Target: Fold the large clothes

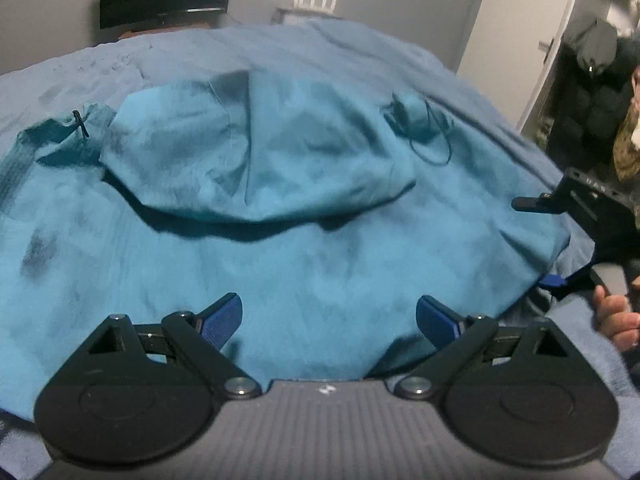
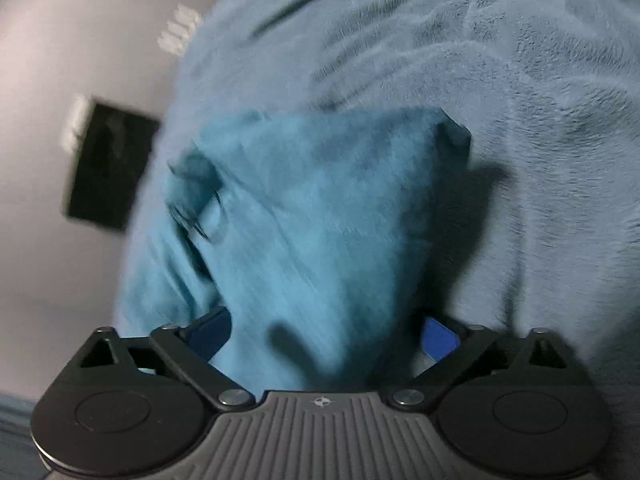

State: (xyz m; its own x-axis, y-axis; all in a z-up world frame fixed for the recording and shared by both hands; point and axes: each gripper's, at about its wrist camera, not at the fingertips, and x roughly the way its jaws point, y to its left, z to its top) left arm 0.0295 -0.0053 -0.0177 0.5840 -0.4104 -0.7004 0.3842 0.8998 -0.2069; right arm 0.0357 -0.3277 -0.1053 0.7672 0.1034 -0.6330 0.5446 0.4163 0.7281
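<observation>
Spread apart, the left gripper (image 1: 329, 322) hovers over a teal hooded garment (image 1: 280, 240) lying on the grey-blue blanket (image 1: 280, 48). Teal cloth fills the right gripper (image 2: 328, 336), its fingers wide; motion blur hides whether it grips.

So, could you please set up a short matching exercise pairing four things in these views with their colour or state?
Things:
1. jacket
2. blanket
3. left gripper
4. door

Colour or state:
A. open, above the fabric
B. teal, spread out with the hood on top
C. white, behind the bed
D. pale blue, fuzzy

Pairs: 1-B, 2-D, 3-A, 4-C
</observation>
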